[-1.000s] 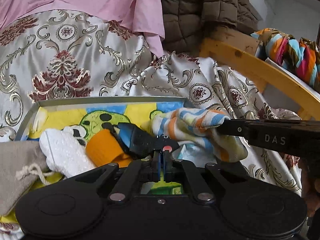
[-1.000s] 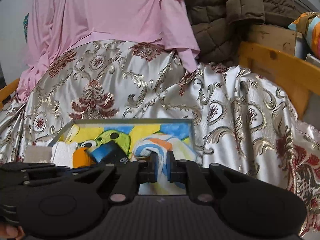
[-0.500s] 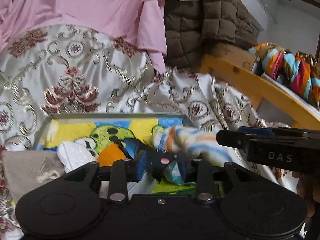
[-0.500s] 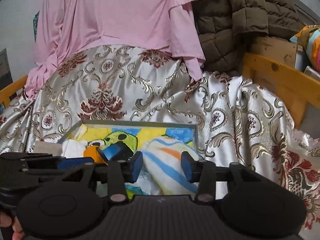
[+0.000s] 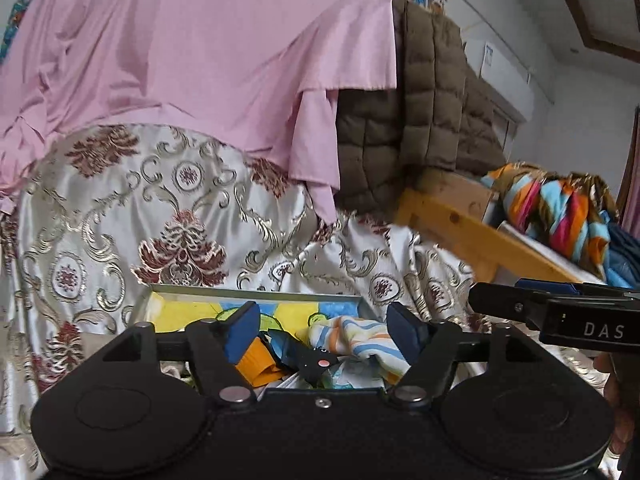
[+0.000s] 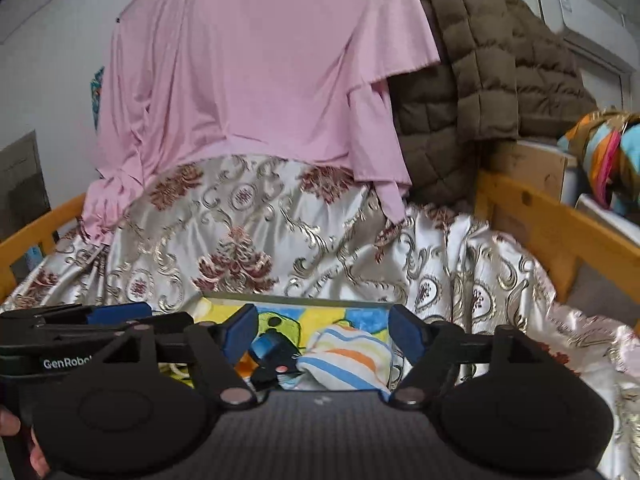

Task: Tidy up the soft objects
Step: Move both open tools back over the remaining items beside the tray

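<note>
A metal tray [image 5: 256, 293] with a yellow, green and blue cartoon bottom lies on the patterned bedspread. In it lie a striped blue, orange and white cloth [image 5: 360, 342], an orange piece [image 5: 256, 364] and a blue and black strap item [image 5: 298, 354]. My left gripper [image 5: 322, 326] is open and empty, raised above the tray's near side. My right gripper [image 6: 322, 326] is open and empty too, with the striped cloth [image 6: 346, 358] and the strap item [image 6: 272, 354] lying between and below its fingers. The tray's far rim [image 6: 296, 301] shows in the right wrist view.
A gold and maroon satin bedspread [image 5: 160, 208] covers the bed. A pink sheet [image 5: 192, 60] and a brown quilted jacket [image 5: 424, 128] hang behind. A wooden bed rail [image 5: 460, 228] runs on the right, with a multicoloured twisted cloth [image 5: 560, 216] beyond it.
Both grippers have opened and let go: the right released the striped cloth, the left the blue and black strap item. Both have lifted and drawn back from the tray.
</note>
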`<state>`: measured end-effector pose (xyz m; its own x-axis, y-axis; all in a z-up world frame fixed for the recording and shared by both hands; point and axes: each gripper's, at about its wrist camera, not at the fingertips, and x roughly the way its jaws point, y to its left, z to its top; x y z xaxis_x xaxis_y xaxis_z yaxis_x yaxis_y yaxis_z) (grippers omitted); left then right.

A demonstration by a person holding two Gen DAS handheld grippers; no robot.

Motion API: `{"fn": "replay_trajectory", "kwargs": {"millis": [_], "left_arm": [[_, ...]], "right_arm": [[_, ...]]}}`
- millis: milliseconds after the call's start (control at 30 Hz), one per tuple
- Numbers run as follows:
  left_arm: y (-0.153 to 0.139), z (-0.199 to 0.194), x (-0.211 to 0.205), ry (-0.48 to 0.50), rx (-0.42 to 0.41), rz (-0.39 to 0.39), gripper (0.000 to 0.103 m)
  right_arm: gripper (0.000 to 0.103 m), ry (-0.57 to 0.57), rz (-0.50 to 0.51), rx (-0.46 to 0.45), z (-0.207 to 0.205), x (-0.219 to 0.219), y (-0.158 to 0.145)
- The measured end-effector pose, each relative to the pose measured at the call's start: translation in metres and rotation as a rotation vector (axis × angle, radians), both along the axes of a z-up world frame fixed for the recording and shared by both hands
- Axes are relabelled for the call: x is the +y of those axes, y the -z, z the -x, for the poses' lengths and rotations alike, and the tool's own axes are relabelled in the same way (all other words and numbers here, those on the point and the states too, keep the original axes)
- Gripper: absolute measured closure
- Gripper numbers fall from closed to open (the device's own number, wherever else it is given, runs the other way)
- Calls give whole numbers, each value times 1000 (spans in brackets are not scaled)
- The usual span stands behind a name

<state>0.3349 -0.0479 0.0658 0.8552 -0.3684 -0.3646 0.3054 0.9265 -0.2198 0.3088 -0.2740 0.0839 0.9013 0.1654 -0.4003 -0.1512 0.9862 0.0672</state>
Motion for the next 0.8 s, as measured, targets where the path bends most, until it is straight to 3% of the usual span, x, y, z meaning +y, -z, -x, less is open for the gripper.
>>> {"fn": "replay_trajectory", "kwargs": {"millis": [433,800], "left_arm": [[-42,97,22,-3,-104,7,14],[-53,171,45,-17,-163,-5,2]], "right_arm": [[15,-47,13,-91,88,15,-37],[2,-84,5,-161,161,28,-53]]}}
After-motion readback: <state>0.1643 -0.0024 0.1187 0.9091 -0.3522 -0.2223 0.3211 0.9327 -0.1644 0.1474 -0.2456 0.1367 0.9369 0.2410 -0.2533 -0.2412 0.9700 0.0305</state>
